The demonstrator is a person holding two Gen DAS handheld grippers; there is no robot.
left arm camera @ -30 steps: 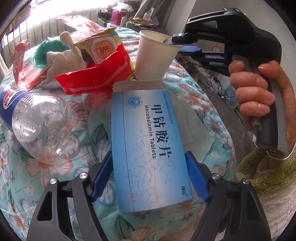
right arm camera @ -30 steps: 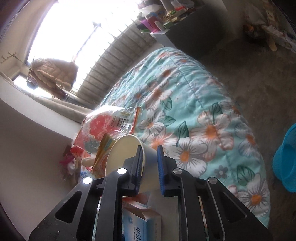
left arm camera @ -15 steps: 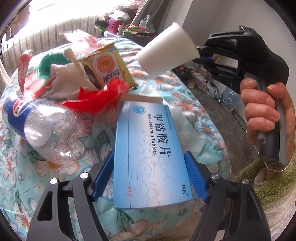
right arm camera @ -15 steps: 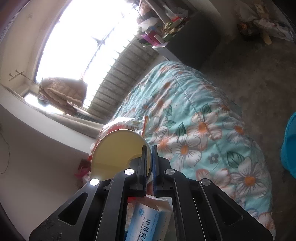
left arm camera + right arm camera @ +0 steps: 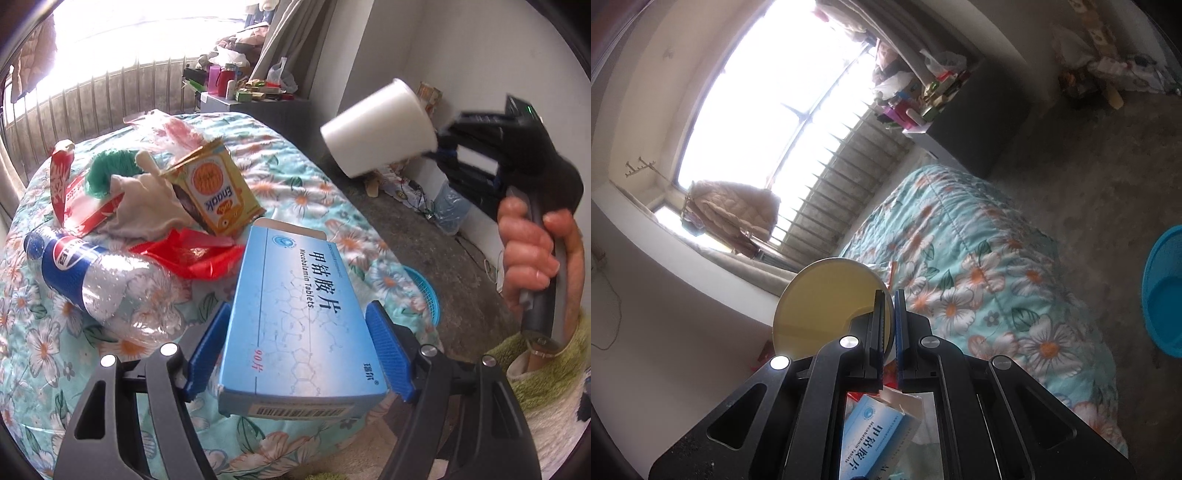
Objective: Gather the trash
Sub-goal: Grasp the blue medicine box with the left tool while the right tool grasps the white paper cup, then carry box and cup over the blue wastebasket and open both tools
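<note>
My left gripper (image 5: 299, 347) is shut on a blue tablet box (image 5: 295, 317) and holds it above the floral quilt (image 5: 44, 347). The box also shows in the right wrist view (image 5: 868, 435). My right gripper (image 5: 890, 314) is shut on the rim of a white paper cup (image 5: 827, 306) and holds it in the air; in the left wrist view the cup (image 5: 380, 129) is tilted, off the bed's right side. On the quilt lie a Pepsi bottle (image 5: 99, 284), a red wrapper (image 5: 192, 254), a yellow snack carton (image 5: 218, 195) and a white cloth (image 5: 147, 206).
A blue plastic basin (image 5: 1163, 291) stands on the grey floor right of the bed, also in the left wrist view (image 5: 424, 291). A dark cabinet (image 5: 979, 122) with clutter on top stands by the barred window. More litter lies on the floor by the wall (image 5: 406, 184).
My right gripper has lifted the paper cup off the quilt and carried it up and right, tilting it. My left gripper has raised the tablet box off the bed.
</note>
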